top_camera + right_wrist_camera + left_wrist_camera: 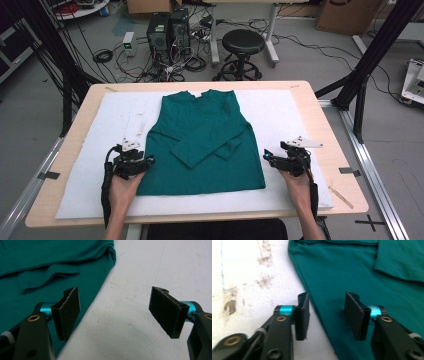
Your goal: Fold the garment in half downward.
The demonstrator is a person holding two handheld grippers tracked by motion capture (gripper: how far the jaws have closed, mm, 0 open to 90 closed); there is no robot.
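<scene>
A green long-sleeved shirt (205,145) lies flat on the white mat (90,150), collar toward the far edge, both sleeves folded across its body. My left gripper (145,162) sits at the shirt's lower left side edge, open. In the left gripper view the left gripper (327,315) straddles that edge of the shirt (362,277), one jaw over the mat, the other over the cloth. My right gripper (268,156) hovers just off the shirt's lower right edge, open. In the right gripper view the right gripper (115,312) has its jaws wide apart, the left jaw over the shirt (50,260).
The mat covers most of a wooden table (335,145). Stains mark the mat (249,282) left of the shirt. Beyond the table stand a black stool (243,45), computer towers (167,30) and tangled cables on the floor. Black frame posts (370,55) rise at the right.
</scene>
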